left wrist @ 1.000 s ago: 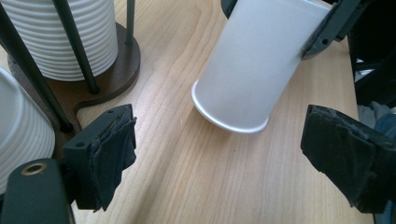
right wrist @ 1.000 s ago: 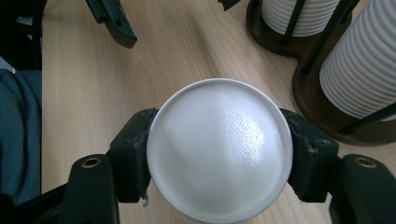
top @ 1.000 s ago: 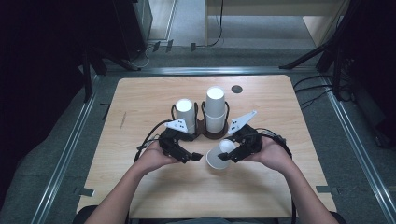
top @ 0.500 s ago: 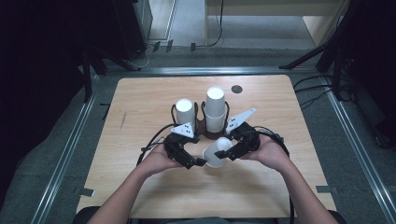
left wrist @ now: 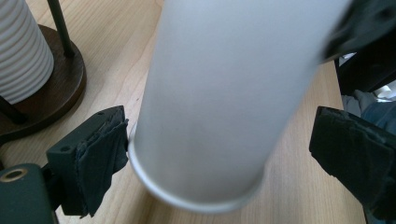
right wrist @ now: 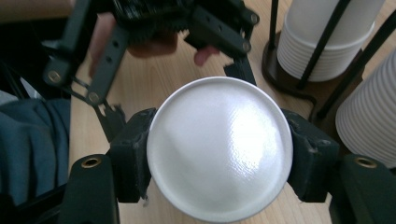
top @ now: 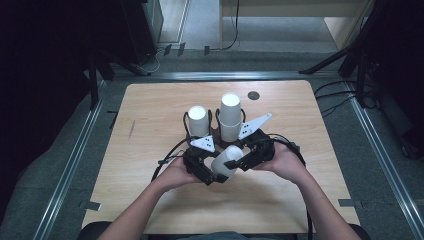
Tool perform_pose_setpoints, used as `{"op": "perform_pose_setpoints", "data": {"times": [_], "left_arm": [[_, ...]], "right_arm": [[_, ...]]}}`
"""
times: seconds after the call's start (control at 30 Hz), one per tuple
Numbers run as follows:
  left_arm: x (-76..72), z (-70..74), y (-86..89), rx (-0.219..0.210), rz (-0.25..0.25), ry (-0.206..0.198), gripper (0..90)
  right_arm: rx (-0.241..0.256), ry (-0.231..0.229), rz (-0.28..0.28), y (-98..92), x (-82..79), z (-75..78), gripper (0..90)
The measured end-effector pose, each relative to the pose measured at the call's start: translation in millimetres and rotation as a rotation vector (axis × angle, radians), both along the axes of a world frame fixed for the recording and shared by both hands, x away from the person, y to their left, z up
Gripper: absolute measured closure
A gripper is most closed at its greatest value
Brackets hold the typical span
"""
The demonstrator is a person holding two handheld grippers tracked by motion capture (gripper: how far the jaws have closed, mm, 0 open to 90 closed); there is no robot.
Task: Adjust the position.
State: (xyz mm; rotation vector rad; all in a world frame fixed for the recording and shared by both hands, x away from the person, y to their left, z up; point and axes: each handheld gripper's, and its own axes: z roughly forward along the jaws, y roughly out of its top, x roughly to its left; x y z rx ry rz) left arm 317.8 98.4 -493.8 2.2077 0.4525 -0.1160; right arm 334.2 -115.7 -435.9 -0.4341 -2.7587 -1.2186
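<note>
- Right tongs (top: 231, 164) clench a white paper cup (top: 226, 162) by its base, tilted just above the light wooden surface (top: 150, 115); left tongs (top: 210, 177) gape around its rim.
- Just behind, two stacks of white cups (top: 230, 116) stand in a dark wire holder.
- Beyond, grey floor (top: 200, 20) with cables.

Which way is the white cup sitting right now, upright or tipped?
Tipped. The white cup lies slanted between the two grippers; the right gripper clamps its closed base, and its rim points toward the open left gripper.
</note>
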Motion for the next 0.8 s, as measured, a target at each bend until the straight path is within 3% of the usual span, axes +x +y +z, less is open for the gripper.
{"op": "perform_pose_setpoints", "data": {"times": [0.1,0.2,0.27,0.5,0.57,0.67,0.8], "left_arm": [[-1.0,0.7,-0.8,-0.030,0.014,-0.017,4.7],[-1.5,0.5,-1.4,-0.033,0.003,-0.020,6.1],[-2.4,0.4,0.1,-0.036,-0.012,-0.031,18.9],[1.2,3.3,1.1,-0.008,-0.052,-0.004,31.2],[0.6,6.6,0.3,0.030,-0.047,0.003,31.2],[3.7,9.5,5.4,0.063,-0.035,0.008,31.8],[5.6,16.0,11.5,0.069,-0.024,0.002,32.0]], "right_arm": [[0.024,-0.001,0.008,0.7,-1.9,4.1,34.4],[0.029,-0.002,0.018,2.6,-3.4,4.8,34.4],[0.033,0.004,0.021,2.8,-2.7,4.4,34.5],[0.032,0.038,0.013,3.4,-0.3,2.3,34.6],[0.017,0.062,0.004,4.1,2.4,-0.2,32.7],[0.038,0.031,-0.006,1.9,1.5,2.6,26.8],[0.065,-0.004,0.000,-4.1,-0.1,4.9,24.4]]}}
